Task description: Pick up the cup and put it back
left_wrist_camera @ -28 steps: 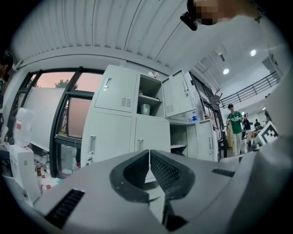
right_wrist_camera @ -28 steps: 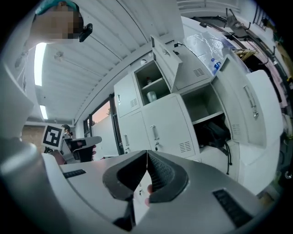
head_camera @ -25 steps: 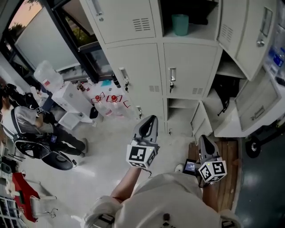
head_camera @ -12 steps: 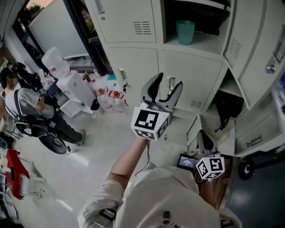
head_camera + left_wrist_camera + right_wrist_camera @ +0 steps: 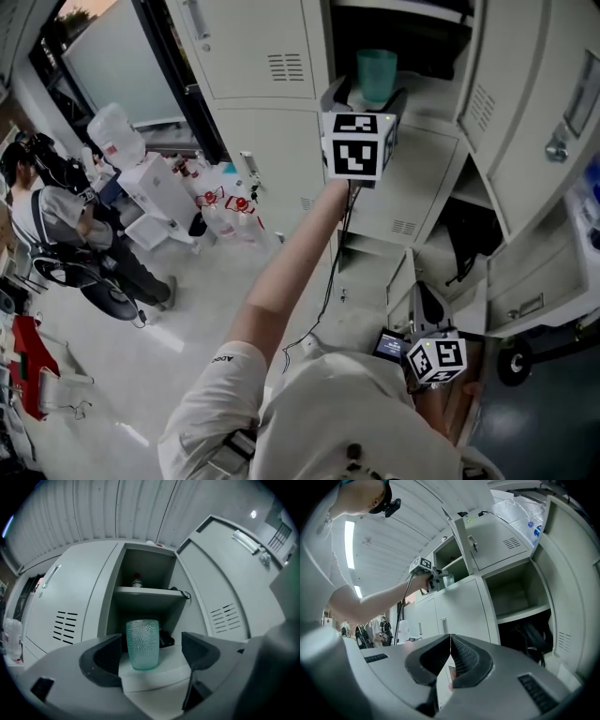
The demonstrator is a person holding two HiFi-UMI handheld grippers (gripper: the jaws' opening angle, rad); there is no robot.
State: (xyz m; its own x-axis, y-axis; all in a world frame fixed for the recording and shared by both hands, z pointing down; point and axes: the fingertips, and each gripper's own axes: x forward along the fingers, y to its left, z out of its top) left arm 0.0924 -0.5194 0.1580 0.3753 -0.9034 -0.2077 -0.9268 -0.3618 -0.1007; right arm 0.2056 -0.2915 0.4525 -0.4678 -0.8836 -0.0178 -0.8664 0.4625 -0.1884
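A teal, dimpled cup (image 5: 376, 73) stands upright on the floor of an open upper locker compartment (image 5: 441, 98). My left gripper (image 5: 367, 94) is raised to that compartment, and its jaws have just been opening. In the left gripper view the cup (image 5: 142, 644) stands between the two dark pads (image 5: 101, 660), which are wide apart and clear of it. My left gripper (image 5: 151, 645) is open and holds nothing. My right gripper (image 5: 424, 298) hangs low by my waist. Its jaws (image 5: 450, 653) are shut with nothing between them.
The locker's door (image 5: 553, 94) hangs open at the right. A lower open compartment holds a black bag (image 5: 466, 239). A shelf above the cup carries a small bottle (image 5: 136, 580). A seated person (image 5: 56, 234), a water jug (image 5: 114, 131) and white boxes (image 5: 155, 192) are at the left.
My left gripper rose from waist height up to the open upper compartment, and its jaws went from shut to wide open. The right gripper stayed low and shut.
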